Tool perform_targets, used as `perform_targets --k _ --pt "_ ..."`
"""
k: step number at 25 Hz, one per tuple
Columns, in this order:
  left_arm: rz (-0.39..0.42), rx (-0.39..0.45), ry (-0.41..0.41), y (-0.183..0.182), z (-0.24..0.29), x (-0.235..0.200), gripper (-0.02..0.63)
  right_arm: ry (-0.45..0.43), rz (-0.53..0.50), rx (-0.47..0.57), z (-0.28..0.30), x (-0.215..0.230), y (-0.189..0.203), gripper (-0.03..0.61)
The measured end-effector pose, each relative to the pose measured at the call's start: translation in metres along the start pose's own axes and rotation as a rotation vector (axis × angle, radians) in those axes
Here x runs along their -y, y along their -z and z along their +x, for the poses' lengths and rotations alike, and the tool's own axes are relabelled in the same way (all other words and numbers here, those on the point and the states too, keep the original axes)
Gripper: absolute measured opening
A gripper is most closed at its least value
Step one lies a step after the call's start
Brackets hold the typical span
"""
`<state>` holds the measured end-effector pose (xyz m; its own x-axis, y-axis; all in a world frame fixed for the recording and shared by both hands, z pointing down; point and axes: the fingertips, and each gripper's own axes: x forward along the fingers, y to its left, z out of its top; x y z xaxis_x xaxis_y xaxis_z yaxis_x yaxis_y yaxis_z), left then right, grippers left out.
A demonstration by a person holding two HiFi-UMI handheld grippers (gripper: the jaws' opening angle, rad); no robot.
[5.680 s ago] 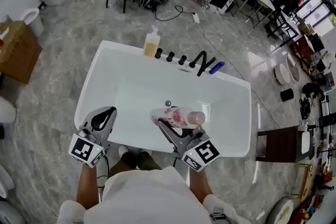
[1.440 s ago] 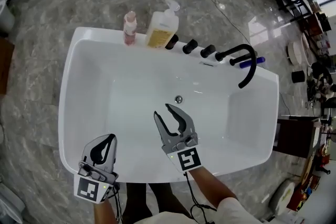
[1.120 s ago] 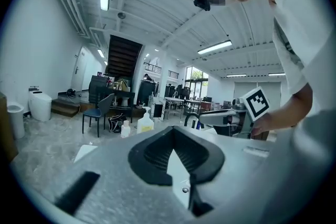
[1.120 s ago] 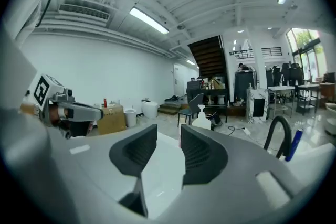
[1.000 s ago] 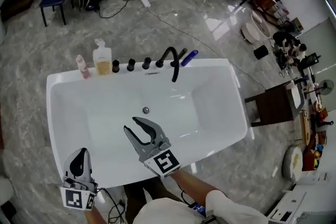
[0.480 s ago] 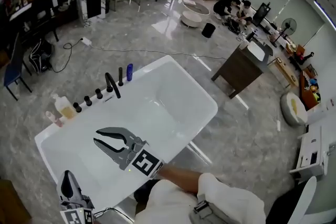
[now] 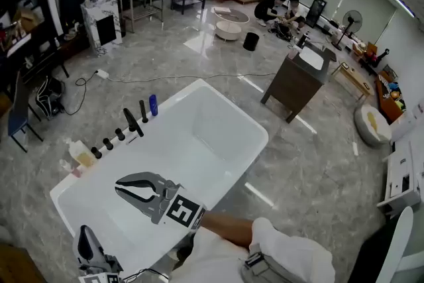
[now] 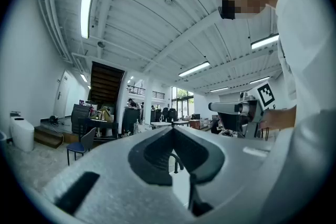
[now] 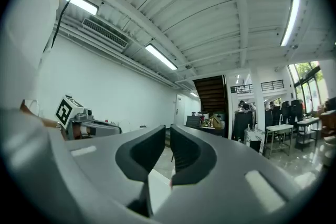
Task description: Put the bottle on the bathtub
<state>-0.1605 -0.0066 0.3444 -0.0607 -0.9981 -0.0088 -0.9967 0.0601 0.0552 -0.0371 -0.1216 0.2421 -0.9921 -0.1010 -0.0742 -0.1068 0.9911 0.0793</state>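
The small pink bottle (image 7: 73,171) is set upright on the white bathtub's (image 7: 218,86) rim, at nine o'clock from the nearer right gripper (image 7: 126,187), whose empty jaws have just been closing to a slit.

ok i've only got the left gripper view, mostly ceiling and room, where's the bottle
observer: the head view shows the bottle on the far rim of the bathtub, beside the pump dispenser. it's small there, so i can't tell more.
operator: is the other gripper holding anything
observer: no. in its own view the right hand-held gripper has nothing between its jaws. they've just been closing, with a thin gap left.
operator: and where's mine relative to the bathtub
observer: the left hand-held gripper is at the head view's bottom-left, by the bathtub's near rim.
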Motion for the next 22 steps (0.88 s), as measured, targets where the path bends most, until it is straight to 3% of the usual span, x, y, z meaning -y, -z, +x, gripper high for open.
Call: perform_targets --k 5,9,14,22 --pt "0.015 0.017 0.026 -0.02 0.0 0.018 0.003 -0.018 0.063 0.026 0.003 -0.007 0.006 0.008" --pt "0.028 0.019 0.034 -0.027 -0.001 0.026 0.003 0.004 0.049 0.08 0.004 -0.004 0.015 0.008" --pt "0.045 0.011 0.004 -0.029 -0.007 0.018 0.003 -0.024 0.072 0.012 0.013 -0.011 0.03 0.008" --pt "0.047 0.016 -0.046 -0.038 -0.036 0.016 0.003 -0.096 0.068 0.011 0.022 -0.042 0.022 0.008"
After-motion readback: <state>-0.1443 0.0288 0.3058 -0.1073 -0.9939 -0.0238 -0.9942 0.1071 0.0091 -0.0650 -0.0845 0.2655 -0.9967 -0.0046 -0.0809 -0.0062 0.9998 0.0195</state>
